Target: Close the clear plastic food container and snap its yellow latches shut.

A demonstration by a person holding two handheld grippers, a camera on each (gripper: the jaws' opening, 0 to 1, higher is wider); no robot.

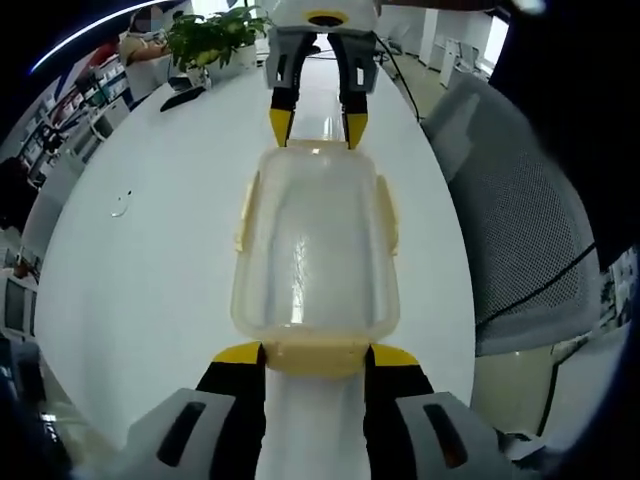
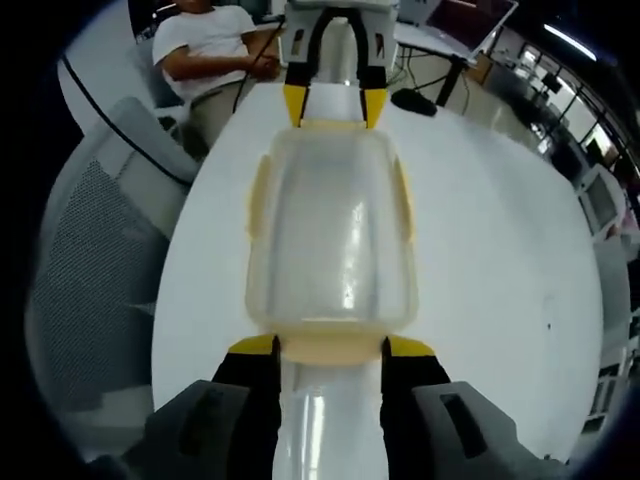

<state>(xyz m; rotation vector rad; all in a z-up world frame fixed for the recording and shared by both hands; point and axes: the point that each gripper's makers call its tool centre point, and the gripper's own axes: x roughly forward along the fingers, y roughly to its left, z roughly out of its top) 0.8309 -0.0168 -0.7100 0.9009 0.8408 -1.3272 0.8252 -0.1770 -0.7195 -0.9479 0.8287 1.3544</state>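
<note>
The clear plastic container lies lengthwise on the white table with its clear lid on top. Pale yellow latches run along both long sides. My left gripper is open, and the near end latch sits between its yellow tips. At the far end my right gripper faces me, its jaws apart at the container's rim. In the right gripper view the same container stretches away from my right gripper, which is open around its end latch. The left gripper stands at the opposite end.
The white oval table has a grey mesh chair close beside it. A potted plant and a black object stand at the far end. A seated person in a white shirt is behind the chair.
</note>
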